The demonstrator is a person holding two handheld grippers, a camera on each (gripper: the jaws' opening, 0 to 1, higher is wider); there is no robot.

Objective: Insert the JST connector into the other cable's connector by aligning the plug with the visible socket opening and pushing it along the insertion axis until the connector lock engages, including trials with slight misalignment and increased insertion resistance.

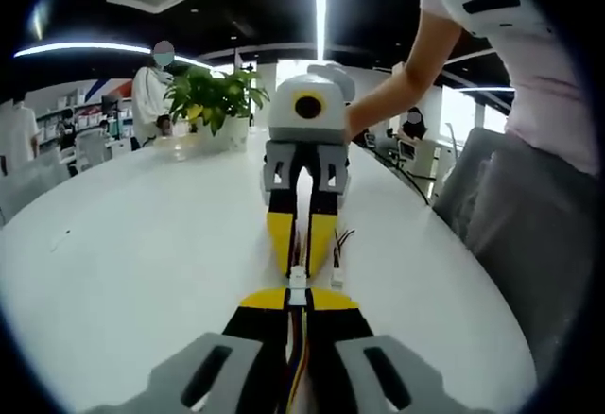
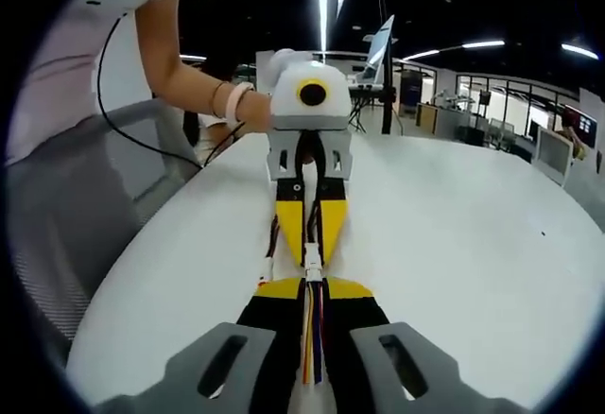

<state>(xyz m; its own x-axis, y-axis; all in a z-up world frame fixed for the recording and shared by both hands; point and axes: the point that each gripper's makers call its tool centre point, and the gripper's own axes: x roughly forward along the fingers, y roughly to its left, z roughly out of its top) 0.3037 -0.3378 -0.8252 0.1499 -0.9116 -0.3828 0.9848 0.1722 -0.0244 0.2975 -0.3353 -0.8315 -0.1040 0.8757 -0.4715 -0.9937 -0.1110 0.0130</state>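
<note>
Over the white table (image 1: 142, 263) the two grippers meet tip to tip. My left gripper (image 1: 298, 299) is shut on a cable of coloured wires (image 1: 295, 362) that ends in a small white JST connector (image 1: 299, 278). Facing it, my right gripper (image 1: 301, 265) is shut on the other cable. In the right gripper view, that gripper (image 2: 315, 287) pinches its coloured wires (image 2: 312, 338), and the white connector (image 2: 312, 265) sits between it and the left gripper (image 2: 311, 247). The two connector halves touch; I cannot tell how deep the plug sits. A loose white cable end (image 1: 336, 282) hangs beside them.
A potted plant (image 1: 216, 97) stands at the table's far end, with people behind it. A person's arm (image 2: 180, 64) reaches to the gripper. A grey chair (image 2: 85, 206) stands by the table edge (image 2: 142, 282). White tabletop (image 2: 454, 244) spreads on both sides.
</note>
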